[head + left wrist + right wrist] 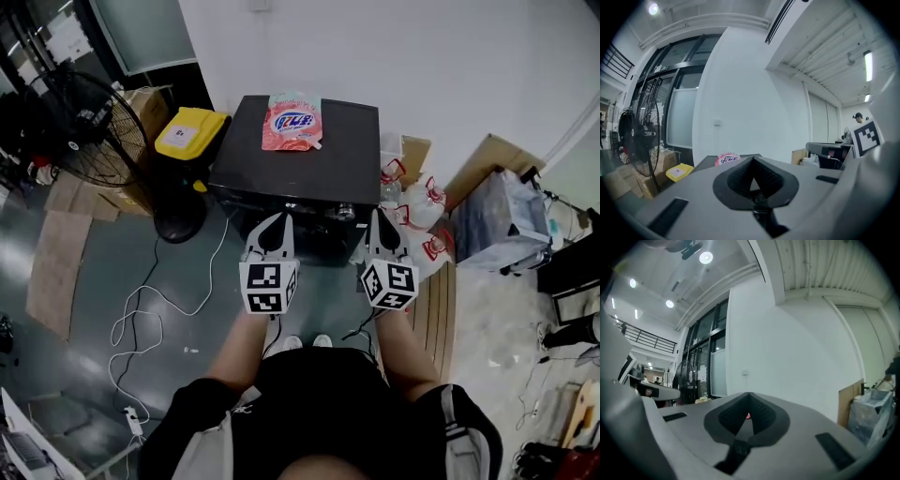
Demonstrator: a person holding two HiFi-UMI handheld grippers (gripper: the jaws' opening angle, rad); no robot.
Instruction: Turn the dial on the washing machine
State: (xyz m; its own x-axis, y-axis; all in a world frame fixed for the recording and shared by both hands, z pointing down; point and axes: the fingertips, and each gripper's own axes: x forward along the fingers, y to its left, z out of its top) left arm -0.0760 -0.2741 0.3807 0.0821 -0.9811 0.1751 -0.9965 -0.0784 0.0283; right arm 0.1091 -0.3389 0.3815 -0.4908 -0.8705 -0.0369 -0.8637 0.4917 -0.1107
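Note:
The black washing machine [300, 155] stands against the white wall, with a pink detergent bag [293, 121] lying on its lid. A small shiny dial [347, 212] sits on the front control strip. In the head view both grippers are held up side by side just in front of the machine, pointing at it. My left gripper [277, 218] is shut and holds nothing; its tips meet in the left gripper view [752, 160], where the detergent bag [727, 159] shows beyond them. My right gripper [379, 217] is shut and empty too [748, 395], close to the dial's side.
A black floor fan [89, 131] and a yellow-lidded bin [190, 133] stand left of the machine, with cardboard boxes [141, 108] behind. Clear jugs with red handles [417, 206] and a bagged bundle [506, 225] sit to the right. White cable [141, 319] loops on the floor.

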